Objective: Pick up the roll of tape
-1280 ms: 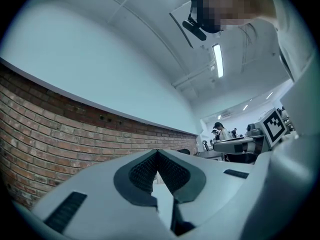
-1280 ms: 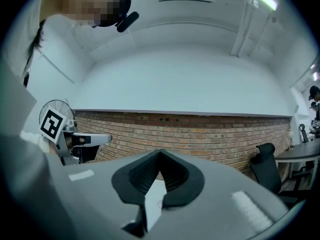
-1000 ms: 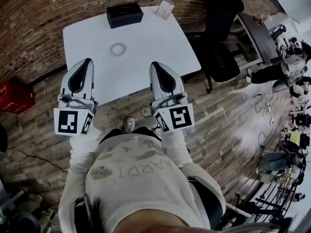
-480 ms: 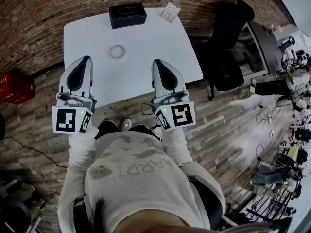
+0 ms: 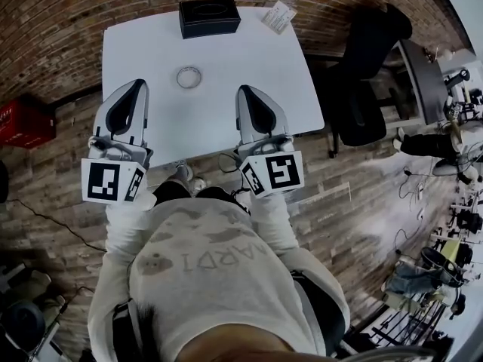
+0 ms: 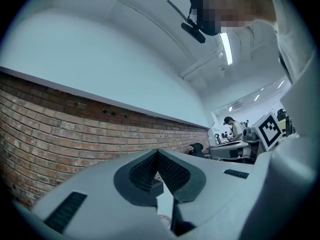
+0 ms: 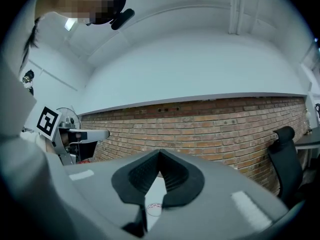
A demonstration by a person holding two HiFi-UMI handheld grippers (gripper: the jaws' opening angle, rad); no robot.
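Brick backed the white table (image 5: 256, 74) where the roll of tape (image 5: 189, 76) lay flat, mid-surface. Left gripper (image 5: 136, 86) and right gripper (image 5: 246, 91) hovered at its near edge, jaws together and empty, seemingly held back to keep it in sight.

Clear roll of tape (image 5: 189, 77) (lying flat) on table.

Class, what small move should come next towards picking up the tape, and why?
Probably reach the right gripper forward and down toward the roll of tape: it lies untouched on the table ahead, and that gripper's jaws are together.
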